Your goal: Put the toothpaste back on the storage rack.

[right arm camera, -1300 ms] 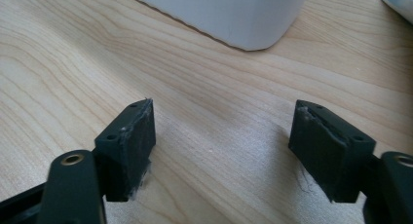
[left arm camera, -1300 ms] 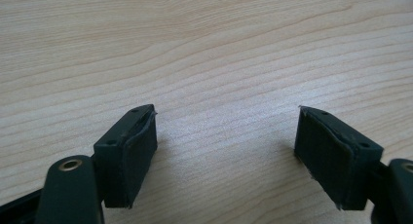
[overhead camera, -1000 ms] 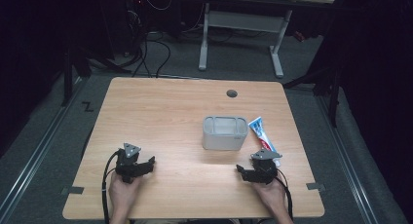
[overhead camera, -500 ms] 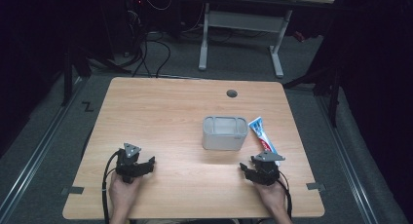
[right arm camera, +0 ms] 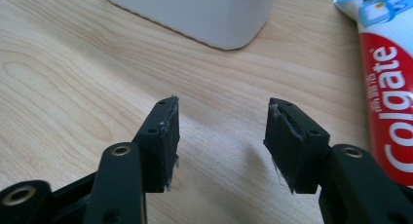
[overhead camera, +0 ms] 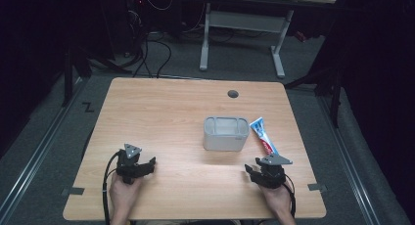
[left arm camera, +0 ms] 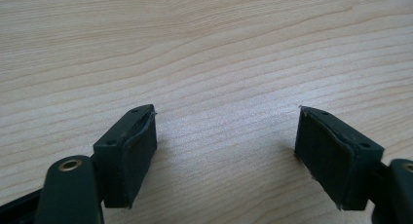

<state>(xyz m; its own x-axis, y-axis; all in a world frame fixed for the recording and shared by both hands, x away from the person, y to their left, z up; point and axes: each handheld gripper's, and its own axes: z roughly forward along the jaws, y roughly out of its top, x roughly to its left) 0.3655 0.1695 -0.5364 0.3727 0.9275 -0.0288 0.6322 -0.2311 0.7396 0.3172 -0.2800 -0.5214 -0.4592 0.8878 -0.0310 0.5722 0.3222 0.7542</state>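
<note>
Your right tongs (right arm camera: 221, 136) stand open with nothing between the jaws, low over the bare wood, and the reason for that pose reads plainly: the toothpaste tube (right arm camera: 389, 87) lies flat just beside the right-hand jaw in the right gripper view, apart from it, not touching. From the high view the same right tongs (overhead camera: 266, 172) sit at the near right of the table (overhead camera: 161, 112), with the toothpaste tube (overhead camera: 263, 137) just ahead of them, lying slantwise, one end up beside the grey bin (overhead camera: 225, 133) and the other end near your tongs. The tube rests close against the bin's right side; whether they touch cannot be told. The bin stands upright, mouth open and upward, around mid-table, which suits it as the likely place for the tube to go, though that is a judgement. Its rounded lower corner shows at the top of the right gripper view as the grey bin (right arm camera: 204, 14). Your left tongs (left arm camera: 224, 136) are also open and hold nothing, pointed at plain wood grain; in the high view the left tongs (overhead camera: 139, 166) rest at the near left, well apart from both things, likely parked out of the way. A small dark cable hole (overhead camera: 233, 94) sits toward the far edge.
</note>
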